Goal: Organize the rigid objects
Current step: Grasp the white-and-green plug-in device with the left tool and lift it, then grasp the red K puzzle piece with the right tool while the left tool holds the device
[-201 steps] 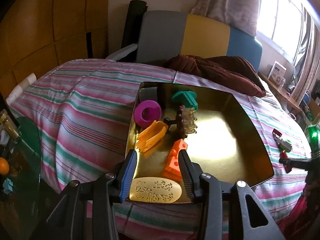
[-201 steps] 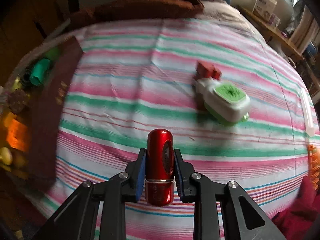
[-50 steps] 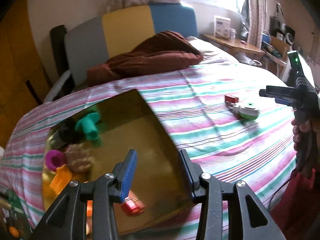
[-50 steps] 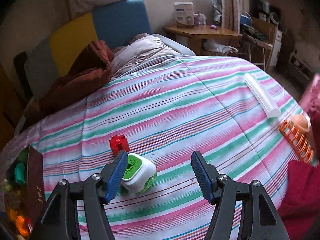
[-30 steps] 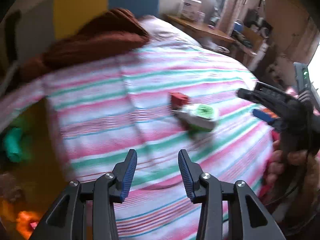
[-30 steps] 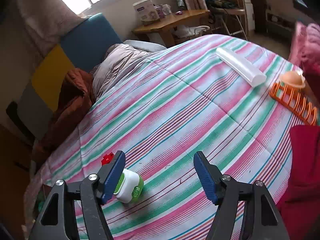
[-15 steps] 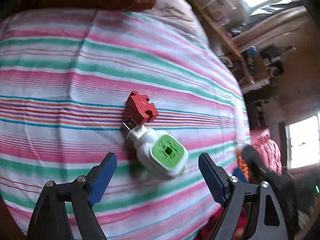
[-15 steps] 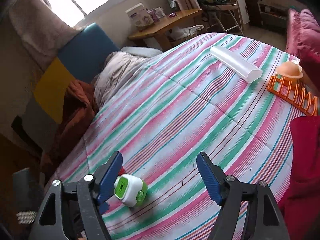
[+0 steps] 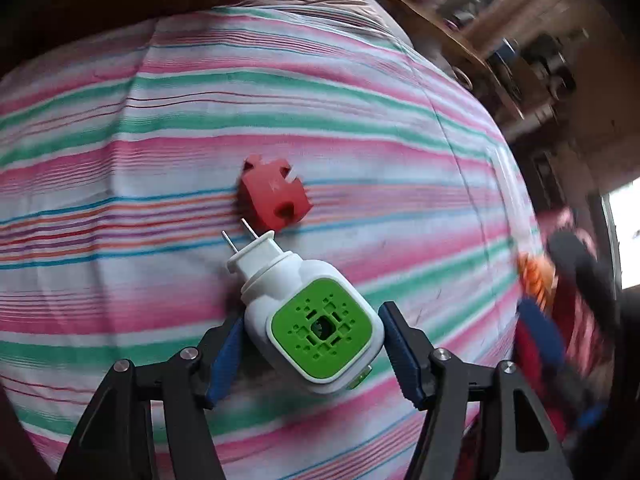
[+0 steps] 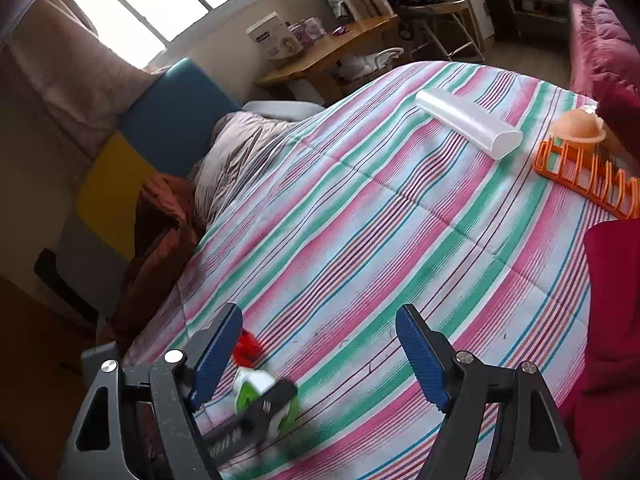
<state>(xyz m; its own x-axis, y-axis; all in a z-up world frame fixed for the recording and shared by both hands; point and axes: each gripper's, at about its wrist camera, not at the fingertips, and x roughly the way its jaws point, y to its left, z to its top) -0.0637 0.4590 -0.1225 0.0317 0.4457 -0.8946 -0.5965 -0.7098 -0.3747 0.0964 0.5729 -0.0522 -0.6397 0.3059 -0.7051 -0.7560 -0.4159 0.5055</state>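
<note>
A white plug-in device with a green grille face (image 9: 316,320) lies on the striped bedspread (image 9: 160,128), its two prongs pointing at a red notched block (image 9: 274,196) just beyond it. My left gripper (image 9: 314,354) points steeply down over the device. Its jaws are closing, and the blue pads (image 9: 400,356) stand right at the device's two sides. In the right wrist view the device (image 10: 256,390) and the red block (image 10: 246,348) show at lower left, with a blurred left finger across the device. My right gripper (image 10: 320,356) hangs open above bare bedspread, holding nothing.
A white tube-shaped case (image 10: 468,128) and an orange rack (image 10: 588,184) with a peach dome (image 10: 576,128) lie at the bed's far right. A brown blanket (image 10: 160,232) is heaped by the headboard. Red fabric (image 10: 616,320) is at the right edge, and a wooden desk (image 10: 332,48) stands beyond the bed.
My left gripper swung away from the gold tray, came down over the white and green device, spread wide and then narrowed around it. The right gripper stayed nearly still, open.
</note>
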